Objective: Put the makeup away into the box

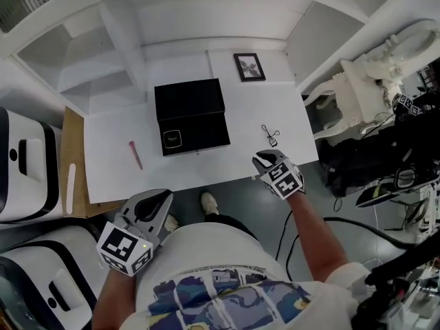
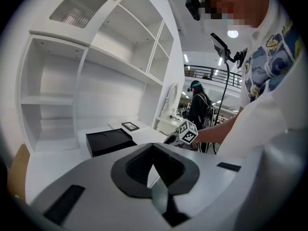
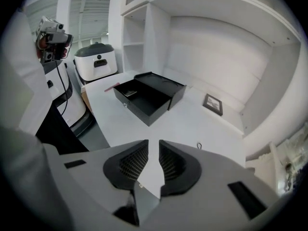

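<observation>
Pink makeup stick (image 1: 135, 154) lies on the table (image 1: 227, 158) just left of the open black box (image 1: 206, 130). Left gripper (image 1: 163, 199) is pinched together and empty, right gripper (image 1: 260, 160) barely parted and empty. I'd open wide and grab it mid-stick, crosswise.

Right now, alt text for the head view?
An open black box sits on the desk, a pink stick left of it, a black item right of it, a framed picture behind. The left gripper and right gripper hang at the desk's near edge.
</observation>
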Motion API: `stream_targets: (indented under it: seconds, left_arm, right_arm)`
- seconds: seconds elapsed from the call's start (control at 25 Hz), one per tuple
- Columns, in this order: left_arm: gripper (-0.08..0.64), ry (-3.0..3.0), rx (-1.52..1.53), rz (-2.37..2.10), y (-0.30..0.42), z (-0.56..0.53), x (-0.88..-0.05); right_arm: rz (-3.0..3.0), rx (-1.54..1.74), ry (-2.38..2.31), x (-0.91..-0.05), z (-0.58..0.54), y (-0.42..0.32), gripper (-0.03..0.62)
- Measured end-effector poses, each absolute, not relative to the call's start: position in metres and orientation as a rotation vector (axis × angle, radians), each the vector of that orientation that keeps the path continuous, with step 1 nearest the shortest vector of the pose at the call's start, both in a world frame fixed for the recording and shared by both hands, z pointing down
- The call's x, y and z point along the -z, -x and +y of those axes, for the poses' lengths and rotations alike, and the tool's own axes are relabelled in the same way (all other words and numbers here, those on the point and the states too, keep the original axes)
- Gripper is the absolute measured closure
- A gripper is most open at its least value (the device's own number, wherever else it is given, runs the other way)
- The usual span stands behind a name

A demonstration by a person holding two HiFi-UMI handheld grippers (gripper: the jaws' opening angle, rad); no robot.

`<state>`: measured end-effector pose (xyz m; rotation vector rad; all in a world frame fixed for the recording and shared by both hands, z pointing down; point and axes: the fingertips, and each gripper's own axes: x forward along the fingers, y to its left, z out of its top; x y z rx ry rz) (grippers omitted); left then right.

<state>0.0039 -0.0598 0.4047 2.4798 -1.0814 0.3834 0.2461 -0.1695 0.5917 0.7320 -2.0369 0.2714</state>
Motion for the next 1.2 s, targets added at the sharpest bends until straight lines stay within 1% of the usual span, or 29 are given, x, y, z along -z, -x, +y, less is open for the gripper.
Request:
stream_targets:
  seconds: [0.08,0.12,0.36,0.64,1.0,1.08,1.2]
  left_arm:
    - [0.546,-2.486,-0.391,-1.069,-0.01,-0.064,-0.404]
    - [0.546,-2.49,-0.395,-1.062,-0.013,-0.065,-0.403]
    - [0.546,-2.497,-0.422,-1.059,-0.024,-0.074,-0.404]
    - [0.546,-2.47,-0.434,-1.105,-0.035,-0.081,-0.401]
    - [0.546,-2.427,-0.452,-1.163,-0.047,-0.083,-0.403]
    - [0.546,-2.417,-0.454,-1.175,-0.049,-0.082,-0.404]
    - [0.546,-2.407,-0.45,-1.187,-0.052,-0.082,-0.406]
  right_arm:
    - [-2.003,-0.306,-0.791,-0.599,-0.175,-0.272,0.472]
    - [-1.987,-0.323,-0.822,-0.602,-0.178,-0.284,0.468]
    - [-1.9,-0.396,-0.976,-0.624,-0.198,-0.342,0.469]
    - [-1.871,-0.484,-1.007,-0.649,-0.219,-0.369,0.468]
    - [-1.895,-0.522,-0.958,-0.67,-0.238,-0.366,0.471]
    - [-1.902,-0.518,-0.949,-0.673,-0.24,-0.364,0.48]
    - [-1.907,-0.513,-0.943,-0.676,-0.242,-0.362,0.514]
